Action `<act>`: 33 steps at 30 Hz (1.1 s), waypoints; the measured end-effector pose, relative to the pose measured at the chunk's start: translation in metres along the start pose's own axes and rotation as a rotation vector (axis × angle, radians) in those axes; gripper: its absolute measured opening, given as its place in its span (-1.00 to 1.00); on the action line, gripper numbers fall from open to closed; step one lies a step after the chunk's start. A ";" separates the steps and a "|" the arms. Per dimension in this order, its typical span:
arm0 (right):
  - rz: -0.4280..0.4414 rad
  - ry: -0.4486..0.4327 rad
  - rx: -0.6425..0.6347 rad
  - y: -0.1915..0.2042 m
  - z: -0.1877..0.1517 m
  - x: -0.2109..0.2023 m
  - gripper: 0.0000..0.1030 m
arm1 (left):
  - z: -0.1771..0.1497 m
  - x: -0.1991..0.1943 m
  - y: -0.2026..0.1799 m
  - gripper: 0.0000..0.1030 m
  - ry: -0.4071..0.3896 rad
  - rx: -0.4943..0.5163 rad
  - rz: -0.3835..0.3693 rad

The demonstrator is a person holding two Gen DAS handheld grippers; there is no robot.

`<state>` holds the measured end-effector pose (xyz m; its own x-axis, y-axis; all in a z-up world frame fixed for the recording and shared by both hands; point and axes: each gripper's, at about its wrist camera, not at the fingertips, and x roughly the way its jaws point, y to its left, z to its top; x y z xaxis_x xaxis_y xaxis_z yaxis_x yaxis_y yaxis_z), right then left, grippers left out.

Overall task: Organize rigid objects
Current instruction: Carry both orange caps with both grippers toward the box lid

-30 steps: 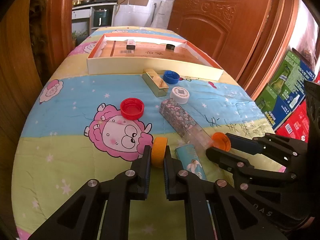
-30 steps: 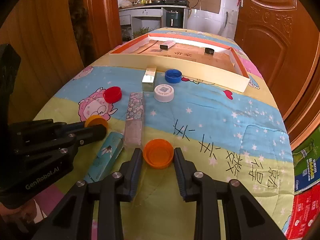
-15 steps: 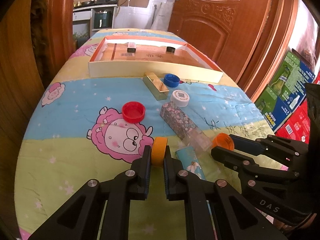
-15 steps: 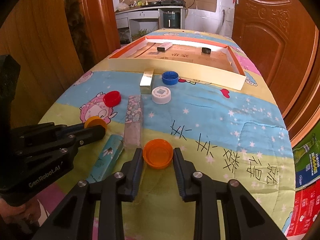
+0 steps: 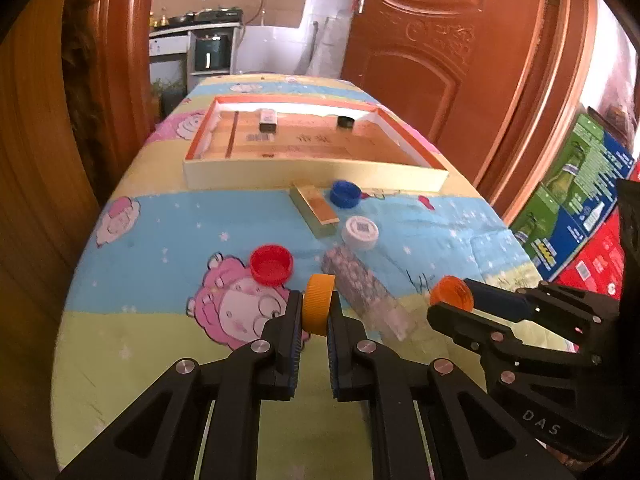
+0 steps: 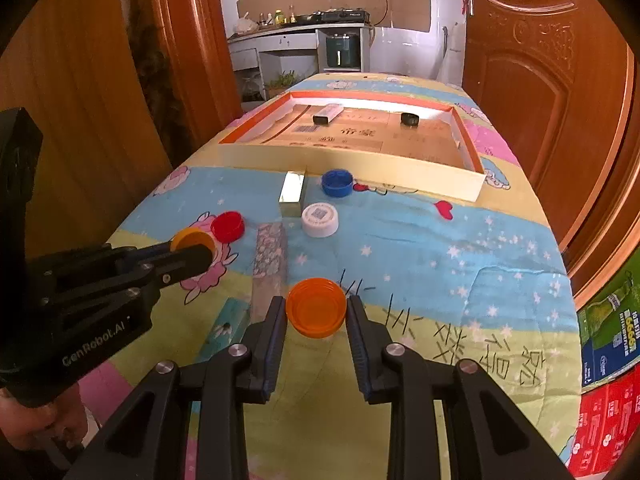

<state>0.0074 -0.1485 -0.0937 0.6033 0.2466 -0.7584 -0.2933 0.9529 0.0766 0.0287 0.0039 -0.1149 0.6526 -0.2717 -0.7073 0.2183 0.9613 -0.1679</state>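
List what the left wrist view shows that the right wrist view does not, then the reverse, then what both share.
Only the left wrist view: the yellow-orange cap seen edge-on, pinched across its thickness by the left gripper.
Only the right wrist view: a teal box beside the right gripper, and the orange cap open side up, gripped across its width.
Both: the tray, red cap, blue cap, white cap, gold box and floral box.
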 end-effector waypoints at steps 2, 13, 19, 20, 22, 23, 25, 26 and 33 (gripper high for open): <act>0.000 -0.005 0.003 -0.002 0.003 0.000 -0.41 | 0.005 0.000 0.000 -0.78 -0.006 -0.002 0.013; -0.011 -0.041 0.015 -0.015 0.024 -0.001 -0.41 | 0.035 0.004 -0.002 -0.78 -0.037 0.004 0.049; -0.019 -0.063 0.010 -0.022 0.040 0.000 -0.41 | 0.056 0.007 -0.001 -0.78 -0.056 0.004 0.060; -0.019 -0.065 0.010 -0.023 0.043 0.001 -0.41 | 0.060 0.008 -0.001 -0.78 -0.059 0.004 0.062; -0.019 -0.069 0.010 -0.026 0.048 0.003 -0.41 | 0.066 0.009 -0.002 -0.78 -0.066 0.008 0.066; -0.019 -0.071 0.010 -0.027 0.052 0.004 -0.41 | 0.070 0.010 -0.002 -0.78 -0.069 0.010 0.068; -0.018 -0.075 0.011 -0.029 0.057 0.005 -0.41 | 0.077 0.012 -0.002 -0.78 -0.073 0.012 0.066; -0.017 -0.076 0.012 -0.030 0.060 0.006 -0.41 | 0.081 0.013 -0.003 -0.78 -0.076 0.015 0.064; -0.014 -0.085 0.007 -0.037 0.080 0.011 -0.41 | 0.104 0.022 -0.005 -0.78 -0.084 0.025 0.053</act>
<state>0.0846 -0.1670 -0.0531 0.6682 0.2475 -0.7016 -0.2796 0.9575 0.0715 0.1176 -0.0113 -0.0577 0.7221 -0.2247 -0.6543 0.1995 0.9732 -0.1140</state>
